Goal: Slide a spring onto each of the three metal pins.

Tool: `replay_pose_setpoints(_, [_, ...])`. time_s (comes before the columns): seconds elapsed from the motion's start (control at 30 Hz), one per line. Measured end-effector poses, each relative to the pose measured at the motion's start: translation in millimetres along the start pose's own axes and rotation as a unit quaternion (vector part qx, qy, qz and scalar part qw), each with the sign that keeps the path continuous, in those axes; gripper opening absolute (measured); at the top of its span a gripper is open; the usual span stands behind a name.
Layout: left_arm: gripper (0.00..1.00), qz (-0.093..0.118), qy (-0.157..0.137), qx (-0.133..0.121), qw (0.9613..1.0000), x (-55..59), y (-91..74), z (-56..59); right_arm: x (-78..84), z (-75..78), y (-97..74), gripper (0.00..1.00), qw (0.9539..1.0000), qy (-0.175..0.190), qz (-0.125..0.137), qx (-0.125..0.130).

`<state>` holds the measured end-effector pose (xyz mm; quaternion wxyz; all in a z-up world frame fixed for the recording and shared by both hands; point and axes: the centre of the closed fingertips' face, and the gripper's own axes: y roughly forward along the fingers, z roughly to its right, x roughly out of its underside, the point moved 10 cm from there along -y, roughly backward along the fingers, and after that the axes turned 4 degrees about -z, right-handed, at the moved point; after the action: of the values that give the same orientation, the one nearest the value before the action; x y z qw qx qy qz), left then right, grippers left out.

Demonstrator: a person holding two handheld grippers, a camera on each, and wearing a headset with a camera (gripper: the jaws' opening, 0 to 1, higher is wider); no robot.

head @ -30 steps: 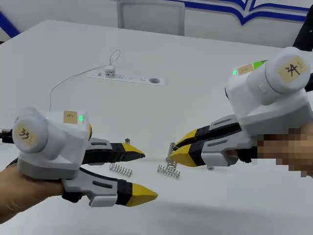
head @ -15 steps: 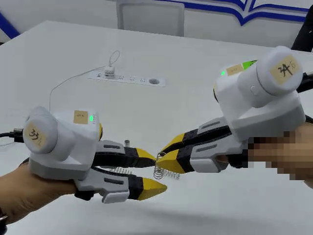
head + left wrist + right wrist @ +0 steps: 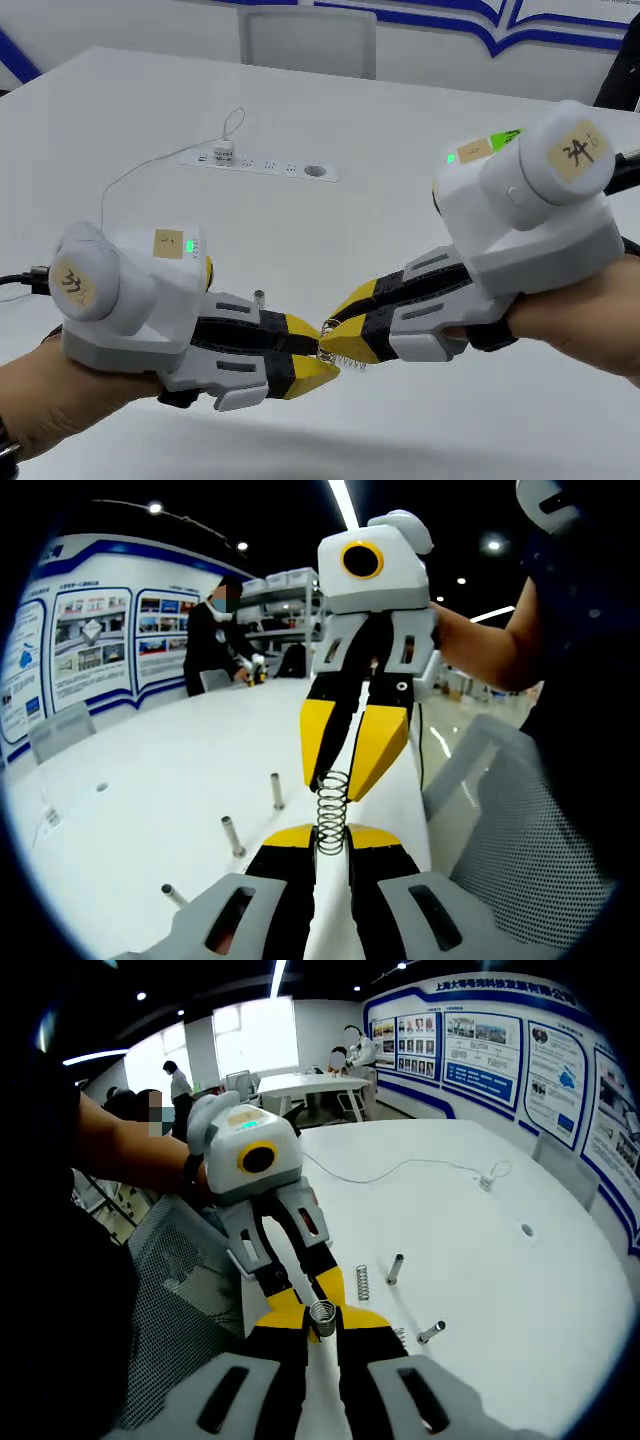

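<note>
Left tongs (image 3: 332, 840) and right tongs (image 3: 322, 1322) are yellow-tipped black, spring (image 3: 332, 810) silver.

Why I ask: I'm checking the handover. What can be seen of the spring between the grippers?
The spring is a slim coil of bare silvery wire, straight, coils open. It is held clear of the table, one end pinched in the left gripper, the other in the right gripper; nothing else touches it.
</note>
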<state>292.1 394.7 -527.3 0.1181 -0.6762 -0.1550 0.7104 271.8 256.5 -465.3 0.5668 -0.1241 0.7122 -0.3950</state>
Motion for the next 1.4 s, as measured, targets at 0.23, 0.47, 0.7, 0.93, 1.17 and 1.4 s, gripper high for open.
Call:
replay_pose_setpoints(0.23, [0.12,-0.001,-0.001,0.0,1.0,-0.2,-0.6,0.0,1.1,0.2,-0.9,0.11,1.0,0.0,-0.004,0.0])
replay_pose_setpoints(0.47, [0.17,0.0,0.002,0.0,1.0,-0.2,0.5,-0.1,-0.9,-0.4,-1.3,0.11,1.0,-0.002,-0.003,0.0])
replay_pose_setpoints(0.7, [0.26,-0.003,-0.004,-0.009,1.0,3.2,-3.4,-2.5,1.8,5.2,-6.1,0.11,0.9999,-0.001,-0.007,0.009])
replay_pose_setpoints(0.93, [0.34,-0.002,-0.014,-0.022,0.9997,7.3,-11.7,-5.2,8.7,13.6,-13.6,0.11,0.9996,0.003,-0.016,0.025])
replay_pose_setpoints(1.17, [0.4,-0.004,-0.022,-0.039,0.999,12.0,-21.2,-7.1,15.4,25.7,-25.3,0.11,0.9987,0.013,-0.021,0.044])
replay_pose_setpoints(1.4, [0.43,-0.002,-0.032,-0.057,0.9979,16.1,-32.4,-8.8,22.0,40.0,-39.7,0.11,0.9971,0.025,-0.023,0.068])
